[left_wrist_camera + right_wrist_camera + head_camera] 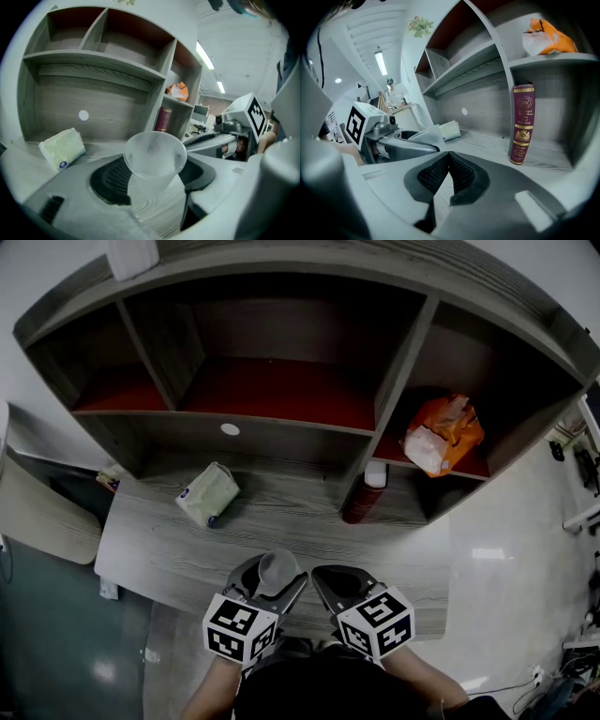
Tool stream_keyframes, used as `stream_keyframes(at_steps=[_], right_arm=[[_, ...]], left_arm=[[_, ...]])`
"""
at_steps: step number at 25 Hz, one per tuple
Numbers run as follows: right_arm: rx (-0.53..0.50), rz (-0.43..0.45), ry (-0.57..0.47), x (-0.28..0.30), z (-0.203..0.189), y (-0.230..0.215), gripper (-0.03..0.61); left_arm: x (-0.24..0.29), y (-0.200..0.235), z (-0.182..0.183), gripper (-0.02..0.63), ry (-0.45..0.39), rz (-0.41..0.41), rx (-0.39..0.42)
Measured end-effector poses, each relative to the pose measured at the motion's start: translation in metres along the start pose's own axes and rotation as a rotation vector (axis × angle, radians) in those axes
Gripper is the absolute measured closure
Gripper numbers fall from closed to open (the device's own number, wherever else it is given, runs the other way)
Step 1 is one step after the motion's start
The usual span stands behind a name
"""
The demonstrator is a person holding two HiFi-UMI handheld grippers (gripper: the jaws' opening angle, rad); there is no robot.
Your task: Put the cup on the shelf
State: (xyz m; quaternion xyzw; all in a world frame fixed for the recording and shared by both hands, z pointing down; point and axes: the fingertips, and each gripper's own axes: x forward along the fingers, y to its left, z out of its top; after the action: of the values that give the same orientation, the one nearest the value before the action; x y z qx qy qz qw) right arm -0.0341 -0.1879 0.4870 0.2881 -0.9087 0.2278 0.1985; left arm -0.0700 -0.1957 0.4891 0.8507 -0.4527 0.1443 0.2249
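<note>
Setting: grey wood-grain desk (178,554) with a built-in shelf unit (281,420) rising from its far edge; white wall behind.
Left gripper (277,583): nearest the onlooker, at the desk's front edge; jaws stand fairly wide, pads pressed on either side of the cup's lower body.
Cup (154,158): translucent plastic, upright, mouth up, held between the left jaws over the front of the desk; its base appears clear of the surface, though the gripper hides it.
Right gripper (449,157): just beside the left one; pads meet at their tips, nothing between them.
Tissue packet (208,493): pale green, lying mid-desk, to the left of a straight run to the shelves.
Book (523,124): maroon, upright against the divider on the right.
Orange bag (442,435): on the right-hand shelf board, farthest back.
Step in hand: carrying the gripped cup toward a shelf board; placement not yet done.
Technique: judged best to hold pressure light, since thin plastic buckles; keep the cup level; raise it above the board's front edge before going forward; aim for the bare middle bay; lower until the base seats, then open.
</note>
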Motion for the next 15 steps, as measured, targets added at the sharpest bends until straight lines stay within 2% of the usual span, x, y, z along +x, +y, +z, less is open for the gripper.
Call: stream_keyframes(at_steps=[7, 11, 15], right_arm=[[-0.046, -0.028, -0.053, -0.028, 0.029, -0.006, 0.578], [-0.071, -0.043, -0.089, -0.044, 0.048, -0.010, 0.578], [-0.103, -0.047, -0.133, -0.053, 0.075, -0.012, 0.578]], left_arm=[[0.004, -0.022, 0.056, 0.327, -0.025, -0.068, 0.027], [0.002, -0.023, 0.088, 0.327, -0.030, -0.064, 0.077], [-0.001, -0.024, 0.126, 0.325, -0.079, -0.054, 0.118]])
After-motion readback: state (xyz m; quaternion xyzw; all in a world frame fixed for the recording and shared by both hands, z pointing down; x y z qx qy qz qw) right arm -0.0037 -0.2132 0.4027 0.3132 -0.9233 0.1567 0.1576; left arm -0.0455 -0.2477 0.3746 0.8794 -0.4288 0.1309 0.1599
